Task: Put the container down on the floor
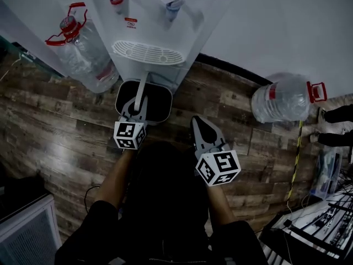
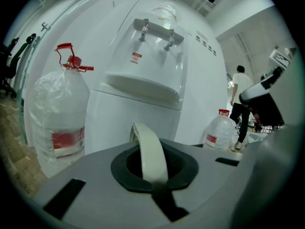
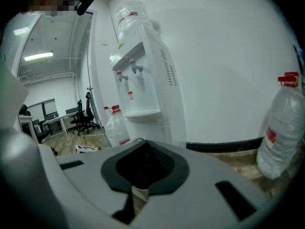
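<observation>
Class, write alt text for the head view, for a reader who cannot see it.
Seen from above, the left gripper is shut on the pale handle of a dark container in front of a white water dispenser, over a wooden floor. The right gripper, empty, sits beside it. The left bottle and right bottle flank the dispenser.

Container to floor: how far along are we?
Done: the container is low over the wood floor, in front of the water dispenser. In hand: the left gripper is shut on its white handle. Left: seat it (base contact is unclear from above), then open the jaws. The right gripper holds nothing.
</observation>
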`<state>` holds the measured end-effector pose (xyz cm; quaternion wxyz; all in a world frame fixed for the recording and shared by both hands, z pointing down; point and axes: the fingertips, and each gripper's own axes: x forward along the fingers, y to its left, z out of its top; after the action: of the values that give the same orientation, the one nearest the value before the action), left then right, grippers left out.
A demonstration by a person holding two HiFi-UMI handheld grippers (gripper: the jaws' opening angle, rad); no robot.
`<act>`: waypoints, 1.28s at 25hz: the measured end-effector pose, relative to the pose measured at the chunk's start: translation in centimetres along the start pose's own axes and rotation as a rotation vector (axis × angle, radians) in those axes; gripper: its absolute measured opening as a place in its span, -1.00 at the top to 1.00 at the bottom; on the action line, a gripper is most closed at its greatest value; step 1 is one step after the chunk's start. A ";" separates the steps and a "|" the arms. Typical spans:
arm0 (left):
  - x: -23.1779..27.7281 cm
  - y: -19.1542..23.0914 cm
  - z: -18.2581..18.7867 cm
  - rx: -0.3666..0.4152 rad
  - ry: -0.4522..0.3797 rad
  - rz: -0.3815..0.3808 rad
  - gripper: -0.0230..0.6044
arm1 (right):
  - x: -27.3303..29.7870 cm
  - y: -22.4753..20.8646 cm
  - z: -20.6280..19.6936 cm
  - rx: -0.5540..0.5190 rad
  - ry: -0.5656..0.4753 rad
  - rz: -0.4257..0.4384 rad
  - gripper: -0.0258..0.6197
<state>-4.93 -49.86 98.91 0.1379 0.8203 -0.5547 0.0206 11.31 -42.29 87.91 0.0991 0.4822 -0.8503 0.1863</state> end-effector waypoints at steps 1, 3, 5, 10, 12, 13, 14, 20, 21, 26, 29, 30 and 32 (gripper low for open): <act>-0.1 0.0 -0.4 -0.004 0.009 -0.003 0.89 | 0.0 0.0 -0.1 0.002 0.003 0.001 0.88; -0.1 -0.1 -0.8 -0.005 0.029 -0.015 0.89 | 0.1 0.0 -0.4 0.010 0.008 0.006 0.88; 0.0 -0.3 -1.0 0.014 0.065 -0.027 0.89 | 0.3 -0.1 -0.5 0.013 0.011 0.011 0.88; -0.6 -0.3 -2.3 0.091 0.181 -0.057 0.88 | 0.7 0.0 -1.2 0.035 0.018 0.015 0.88; -0.9 -0.3 -2.8 0.130 0.221 -0.069 0.87 | 0.8 0.2 -1.5 0.040 0.023 0.019 0.88; -1.1 -0.3 -3.1 0.143 0.238 -0.071 0.83 | 0.9 0.3 -1.7 0.042 0.025 0.022 0.88; -1.4 -0.1 -3.3 0.151 0.253 -0.072 0.72 | 1.0 0.5 -1.8 0.044 0.026 0.026 0.88; -2.9 1.6 -3.9 0.187 0.323 -0.042 0.27 | 1.2 1.4 -2.3 0.045 0.034 0.046 0.88; -3.2 2.1 -4.0 0.194 0.327 -0.029 0.25 | 1.2 1.5 -2.4 0.045 0.036 0.048 0.88; -4.5 5.0 -4.0 0.227 0.346 0.038 0.20 | 1.0 1.6 -2.6 0.048 0.032 0.048 0.88; -5.6 7.5 -4.2 0.242 0.353 0.116 0.17 | 0.9 1.7 -2.8 0.049 0.034 0.055 0.88; -6.0 8.3 -4.5 0.236 0.359 0.137 0.17 | 0.9 1.8 -2.8 0.048 0.034 0.061 0.88; -6.7 9.7 -5.3 0.212 0.371 0.163 0.15 | 1.0 1.9 -2.7 0.043 0.032 0.069 0.88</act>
<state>-15.76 -45.85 104.70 0.1485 0.7648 -0.5790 0.2404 9.10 -41.09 90.26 0.0959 0.4513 -0.8606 0.2155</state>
